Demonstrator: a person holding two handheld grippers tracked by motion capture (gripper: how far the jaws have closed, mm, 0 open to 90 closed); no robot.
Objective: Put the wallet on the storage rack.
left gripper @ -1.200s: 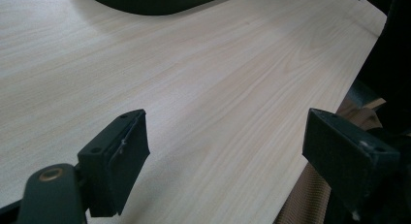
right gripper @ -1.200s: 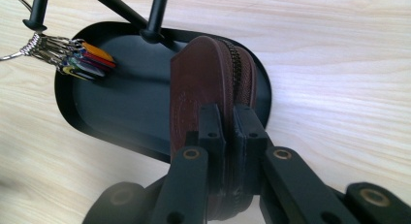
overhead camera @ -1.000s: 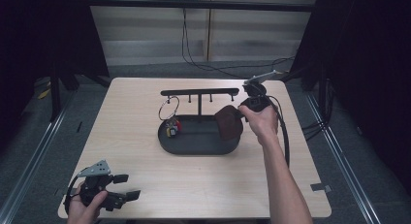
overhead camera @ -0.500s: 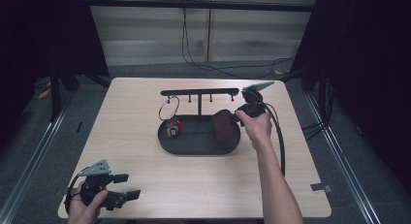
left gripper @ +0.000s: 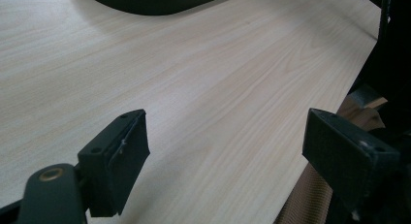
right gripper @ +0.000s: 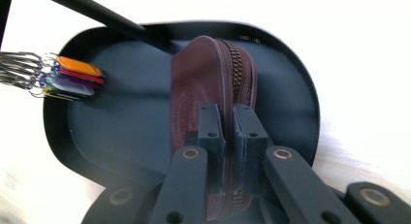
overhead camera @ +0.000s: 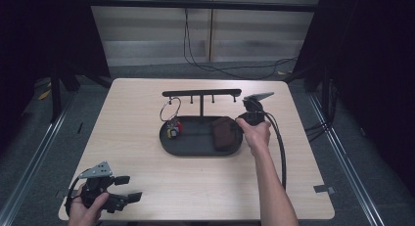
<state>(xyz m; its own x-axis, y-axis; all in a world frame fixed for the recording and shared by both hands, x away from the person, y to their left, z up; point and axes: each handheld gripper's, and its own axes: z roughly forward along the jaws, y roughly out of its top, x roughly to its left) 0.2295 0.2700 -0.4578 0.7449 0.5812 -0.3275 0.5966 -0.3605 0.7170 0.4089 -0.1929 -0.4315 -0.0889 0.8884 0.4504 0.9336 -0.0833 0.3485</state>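
Right tongs [right gripper: 224, 122] pinch brown zip pouch [right gripper: 213, 73] — over black tray [right gripper: 291, 83].

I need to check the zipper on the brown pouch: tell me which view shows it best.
The right gripper view: the brown pouch fills its centre, zipper teeth visible, pinched on edge over the black tray. The high view shows it small and dark.

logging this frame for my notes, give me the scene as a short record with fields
surface: light wooden table
tray: black oval tray under a hook rack
pouch: brown zip pouch, on edge over the tray's right end
right gripper: fingers shut on the pouch's zip edge
left gripper: open, nothing between its fingers, near the table's front left corner
keys: key ring with coloured tags hanging from the rack
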